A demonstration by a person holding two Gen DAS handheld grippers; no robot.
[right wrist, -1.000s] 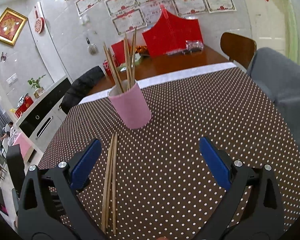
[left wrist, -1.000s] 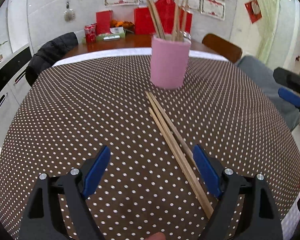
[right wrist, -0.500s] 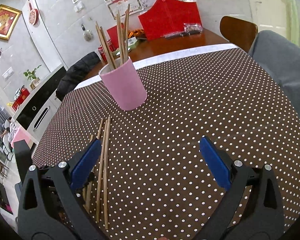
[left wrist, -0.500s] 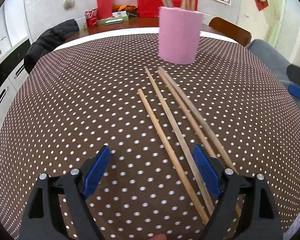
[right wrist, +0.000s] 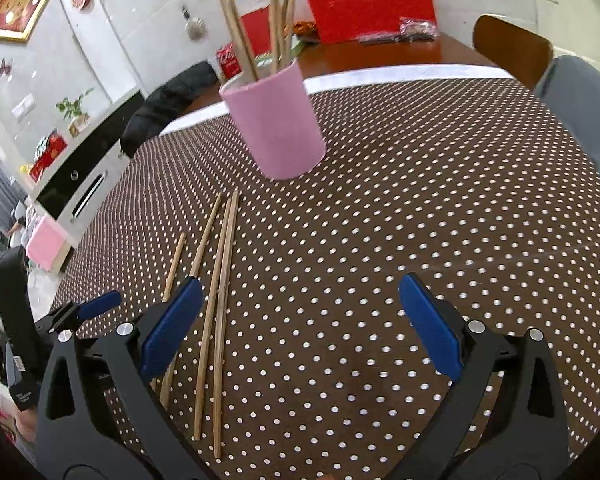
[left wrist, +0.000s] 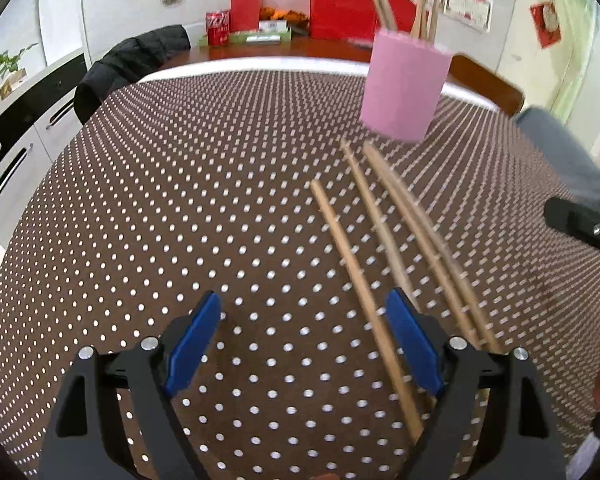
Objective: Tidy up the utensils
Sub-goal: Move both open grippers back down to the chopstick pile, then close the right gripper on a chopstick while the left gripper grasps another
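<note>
Your right gripper [right wrist: 300,328] gaping over the dotted cloth [right wrist: 420,200], four loose chopsticks [right wrist: 216,280] by its left finger, pink cup [right wrist: 276,124] beyond holding more.

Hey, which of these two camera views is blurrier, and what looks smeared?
Left wrist view: motion blur smears the pink cup, the chopsticks and nearby tablecloth dots. Right wrist view: sharper, cup and chopsticks crisp. Both show fisheye bending at the edges.

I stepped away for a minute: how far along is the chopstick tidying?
Partly done. Several chopsticks already stand in the pink cup. Nothing is in hand: the left gripper and the right gripper are both open and empty. Four loose chopsticks still lie on the dotted tablecloth, waiting to go in.
</note>
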